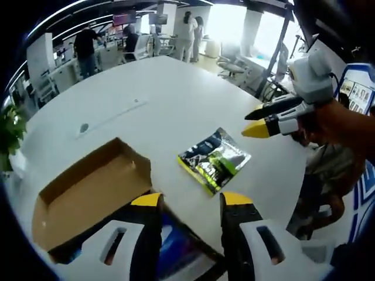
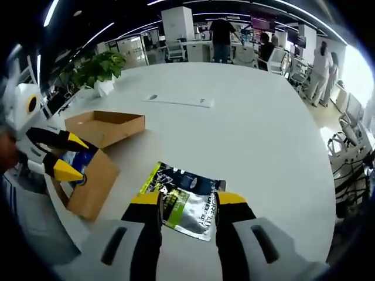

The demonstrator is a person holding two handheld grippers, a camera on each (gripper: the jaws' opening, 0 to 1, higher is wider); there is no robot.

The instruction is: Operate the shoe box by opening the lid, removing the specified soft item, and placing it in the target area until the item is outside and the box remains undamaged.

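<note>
Evidently light and limp, the foil pouch (image 2: 184,201) lies flat on the table (image 2: 258,134); grip an edge. Both grippers' jaws stand apart, empty.

Brown shoe box (image 2: 94,175) open — glossy green-black pouch (image 2: 181,200) flat beside it.

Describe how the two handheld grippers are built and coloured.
Left gripper and right gripper each have two black jaws with yellow tips and slotted white plastic shells. Seen from the side, the right gripper tapers to pointed tips below a white body.
</note>
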